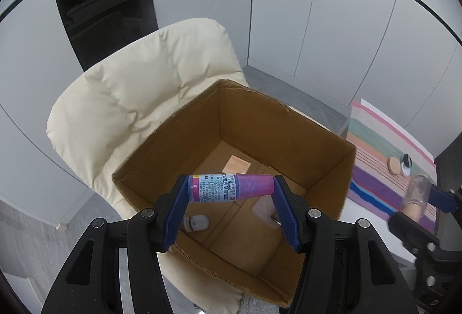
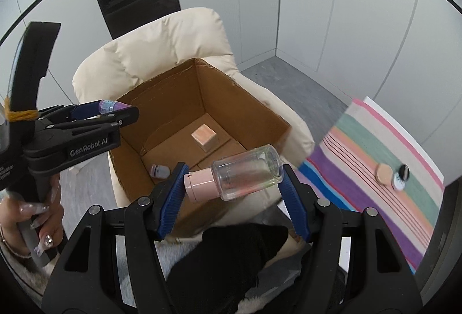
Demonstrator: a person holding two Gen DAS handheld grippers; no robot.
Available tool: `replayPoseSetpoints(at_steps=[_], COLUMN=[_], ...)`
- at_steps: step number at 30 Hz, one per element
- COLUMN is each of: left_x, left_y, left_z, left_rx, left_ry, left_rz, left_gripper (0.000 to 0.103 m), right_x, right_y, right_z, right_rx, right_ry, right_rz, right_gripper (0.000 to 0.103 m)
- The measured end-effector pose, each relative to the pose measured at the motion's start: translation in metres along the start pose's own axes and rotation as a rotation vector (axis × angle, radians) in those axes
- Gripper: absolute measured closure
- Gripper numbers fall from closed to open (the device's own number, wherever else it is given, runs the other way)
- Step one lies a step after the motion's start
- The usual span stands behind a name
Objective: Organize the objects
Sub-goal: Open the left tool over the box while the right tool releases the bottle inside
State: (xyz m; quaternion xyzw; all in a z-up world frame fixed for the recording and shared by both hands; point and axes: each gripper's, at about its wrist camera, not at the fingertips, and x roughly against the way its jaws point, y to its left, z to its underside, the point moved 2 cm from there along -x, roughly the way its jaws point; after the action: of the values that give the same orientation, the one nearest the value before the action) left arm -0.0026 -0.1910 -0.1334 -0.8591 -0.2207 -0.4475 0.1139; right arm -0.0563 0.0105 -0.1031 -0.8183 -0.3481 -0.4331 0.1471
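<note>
My left gripper (image 1: 231, 187) is shut on a small purple bottle (image 1: 228, 187) with a printed label, held sideways over the open cardboard box (image 1: 332, 169). In the right wrist view the left gripper (image 2: 115, 109) shows at the left, above the box's left wall (image 2: 130, 146). My right gripper (image 2: 234, 178) is shut on a clear glass bottle (image 2: 245, 171) with a pink cap, held sideways above the box's near right corner. Inside the box lie a peach block (image 2: 204, 137), a small grey-white item (image 2: 159, 170) and a pale flat item (image 1: 264, 210).
The box rests on a cream padded chair (image 1: 130, 100). To the right lies a striped cloth (image 2: 389, 158) with a round peach disc (image 2: 384, 170) and a small black-and-white jar (image 2: 401, 175). A person's hand (image 2: 34, 213) holds the left gripper's handle. Grey wall panels stand behind.
</note>
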Motion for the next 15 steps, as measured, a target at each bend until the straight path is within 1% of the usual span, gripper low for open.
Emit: replayPoseSetpoints(at_steps=[2,4,5,6,7,8,9,10,11,14,15], left_x=[-0.006,-0.011,-0.013,-0.015,-0.016,-0.018,-0.018,-0.018,-0.018,-0.019,-0.021], left_y=[0.003,0.007,0.010,0.014,0.017,0.021,0.025,0.029,0.031,0.035,0.036], left_z=[-0.003,-0.004,-0.005,-0.006,-0.008,-0.009,-0.009,-0.010,-0.010,-0.010,-0.010], left_rx=[0.001,0.013,0.020,0.038,0.053,0.071,0.086,0.095,0.098,0.096,0.098], left_ry=[0.000,0.003,0.004,0.007,0.016,0.027,0.030,0.025,0.020,0.021,0.030], left_rz=[-0.008,0.001,0.011,0.036,0.049,0.056,0.056,0.053,0.047,0.033,0.043], left_gripper=[0.044,0.044,0.043,0.040,0.028,0.012,0.007,0.004,0.004,0.004,0.005], right_x=[-0.014,-0.027,-0.035,-0.040,-0.044,-0.048,-0.051,-0.056,-0.060,-0.068,-0.070], right_y=[0.006,0.011,0.014,0.016,0.018,0.019,0.020,0.020,0.020,0.018,0.016], right_z=[-0.010,-0.017,-0.021,-0.024,-0.027,-0.029,-0.030,-0.032,-0.033,-0.032,-0.031], right_rx=[0.015,0.025,0.030,0.031,0.032,0.031,0.028,0.023,0.013,-0.011,-0.021], right_ry=[0.009,0.018,0.023,0.023,0.015,0.006,0.011,0.023,0.026,0.033,0.043], right_rz=[-0.007,-0.012,-0.014,-0.022,-0.043,-0.081,-0.096,-0.096,-0.091,-0.106,-0.112], right_gripper=[0.037,0.037,0.037,0.037,0.036,0.035,0.031,0.016,0.009,0.009,0.009])
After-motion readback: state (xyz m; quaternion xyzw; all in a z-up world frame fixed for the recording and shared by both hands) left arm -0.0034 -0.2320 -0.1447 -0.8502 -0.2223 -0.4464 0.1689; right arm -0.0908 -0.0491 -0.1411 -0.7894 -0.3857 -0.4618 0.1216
